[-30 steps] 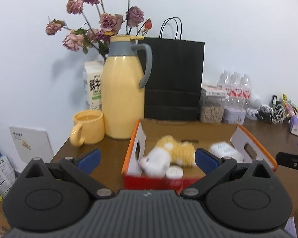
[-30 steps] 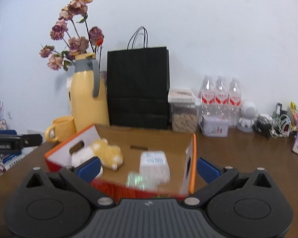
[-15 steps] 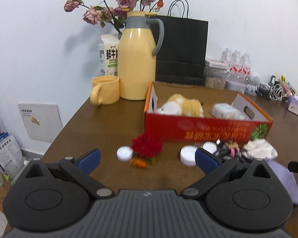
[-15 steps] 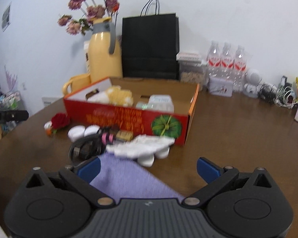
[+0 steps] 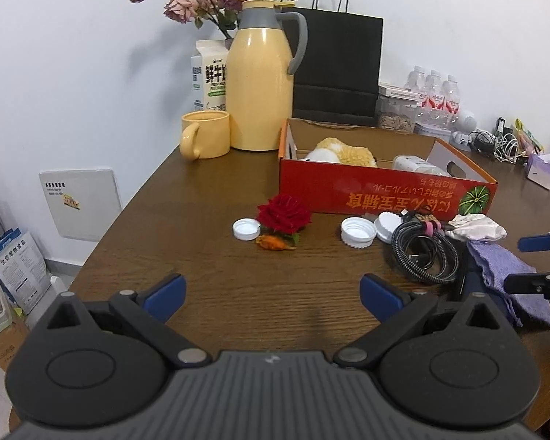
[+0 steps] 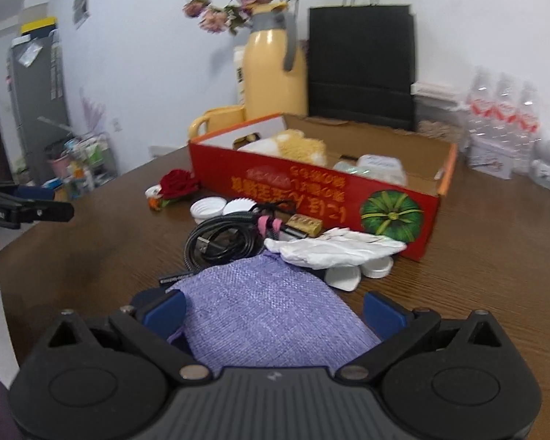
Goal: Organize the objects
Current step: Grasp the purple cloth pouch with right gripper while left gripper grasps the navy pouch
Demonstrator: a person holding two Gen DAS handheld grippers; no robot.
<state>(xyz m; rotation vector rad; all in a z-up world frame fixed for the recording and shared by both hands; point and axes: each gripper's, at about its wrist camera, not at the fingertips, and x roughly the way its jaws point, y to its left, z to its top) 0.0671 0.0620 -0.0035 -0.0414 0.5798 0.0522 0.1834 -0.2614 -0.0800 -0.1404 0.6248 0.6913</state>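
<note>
Left wrist view: the left hand-held gripper (image 5: 271,295) hovers over the bare near part of the table (image 5: 187,220), its blue fingers spread wide with nothing between them. Ahead lies a red rose (image 5: 284,213) with a small white cap (image 5: 246,229) touching its left side. To the right sit two more caps (image 5: 357,232), side by side, then a coiled black cable (image 5: 423,253), a white glove (image 5: 476,227) and a purple cloth (image 5: 504,275). All of these lie just in front of the red box (image 5: 381,194), which holds a yellow-and-white plush (image 5: 344,154) and a white pack (image 5: 418,165). Behind the box stand a yellow jug (image 5: 262,84), a yellow mug (image 5: 205,139), a milk carton (image 5: 209,73) and a black bag (image 5: 335,62). The right hand-held gripper (image 5: 539,260) shows at the right edge.

Right wrist view: the right hand-held gripper (image 6: 273,310) is low over the purple cloth, which lies between its parted fingers; whether they touch it I cannot tell. Beyond the cloth lie the glove, the cable and the caps, against the box front.
</note>
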